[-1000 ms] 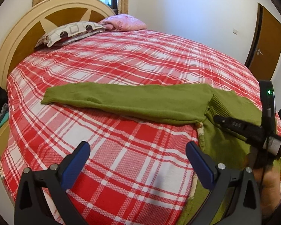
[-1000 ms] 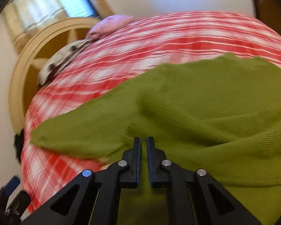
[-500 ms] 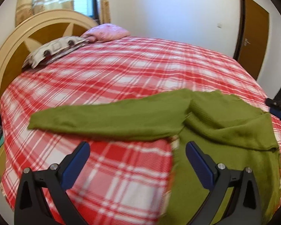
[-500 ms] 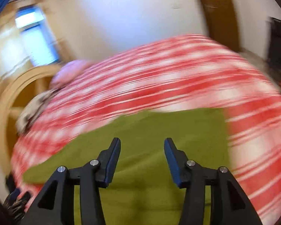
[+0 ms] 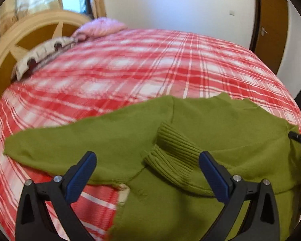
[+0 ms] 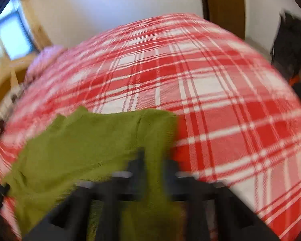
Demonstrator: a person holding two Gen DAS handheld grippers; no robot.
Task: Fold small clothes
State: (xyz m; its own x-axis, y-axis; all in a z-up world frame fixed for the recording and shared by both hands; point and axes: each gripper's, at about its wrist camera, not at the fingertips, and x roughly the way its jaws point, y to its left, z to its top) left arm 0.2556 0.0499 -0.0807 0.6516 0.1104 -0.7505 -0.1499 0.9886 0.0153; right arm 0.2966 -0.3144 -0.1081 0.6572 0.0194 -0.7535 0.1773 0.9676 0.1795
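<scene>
Far out to the left of the left gripper (image 5: 146, 156), the unfolded sleeve (image 5: 70, 140) of the green sweater (image 5: 220, 124) lies flat and stretched out on the red plaid bed (image 5: 150, 64). The rest of the garment spreads ahead of and beneath that gripper. Its jaws stand released and wide, holding nothing, and the ribbed cuff (image 5: 174, 152) of the other sleeve, already laid across the body, sits just ahead between them. The step in hand looks like bringing in the remaining sleeve. To do it well, the left gripper should go out to its left and bite near the sleeve's end rather than at the shoulder. It should take only one layer of knit, lift just clear of the bedspread, and lay the sleeve straight over the chest so that it lines up with the folded one. It should keep off the ribbed cuff, since dragging it would undo that fold. On the right, the picture is blurred. The right gripper (image 6: 154, 160) has just been closing, and it appears clenched on the sweater's right-hand edge, with green cloth running between its fingers. It serves best as an anchor, keeping that edge taut and low without tugging, because the soft knit stretches and slides easily on the bedspread.
</scene>
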